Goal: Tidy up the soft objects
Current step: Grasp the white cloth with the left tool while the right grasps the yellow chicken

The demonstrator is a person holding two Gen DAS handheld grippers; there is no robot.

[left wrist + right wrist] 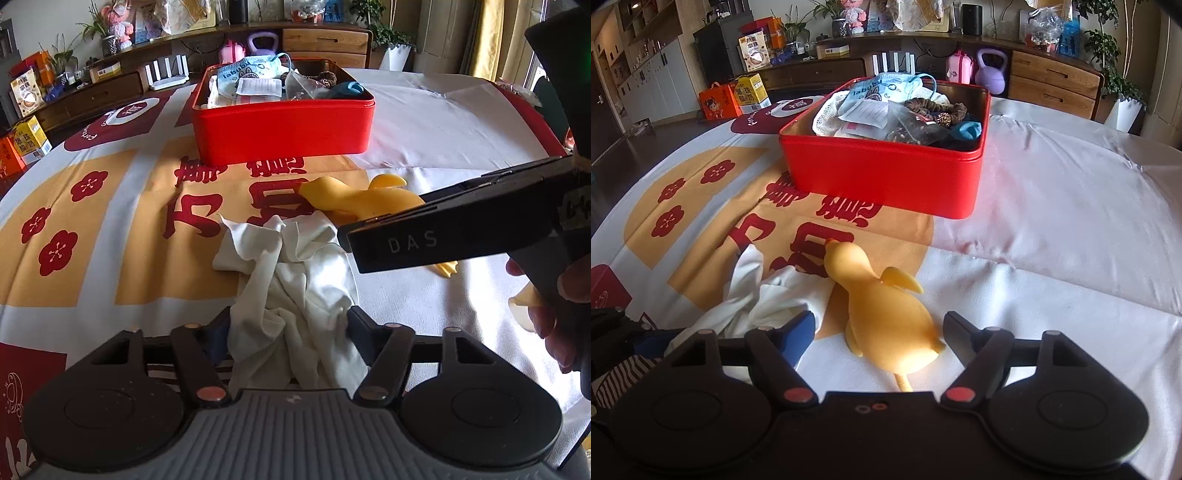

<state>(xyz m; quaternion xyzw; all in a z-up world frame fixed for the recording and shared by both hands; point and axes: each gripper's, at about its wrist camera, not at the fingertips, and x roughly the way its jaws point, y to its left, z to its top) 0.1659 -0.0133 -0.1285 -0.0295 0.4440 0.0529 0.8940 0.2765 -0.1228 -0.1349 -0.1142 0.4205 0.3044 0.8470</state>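
White cloth (291,273), crumpled, lies on the surface (443,122) between the open fingers of the left claw (286,325). Yellow rubber duck (886,314) lies flat beside it, between the open right claw (879,332) fingers, ungripped. Right claw body reads "DAS"; red tin (886,173) holds a "labubu" mask (882,90)

My left wrist camera sits low and close over the cloth (295,280), my right one just beside it over the duck (886,314), both facing across the table (1071,229) toward the shared red tin (284,129).
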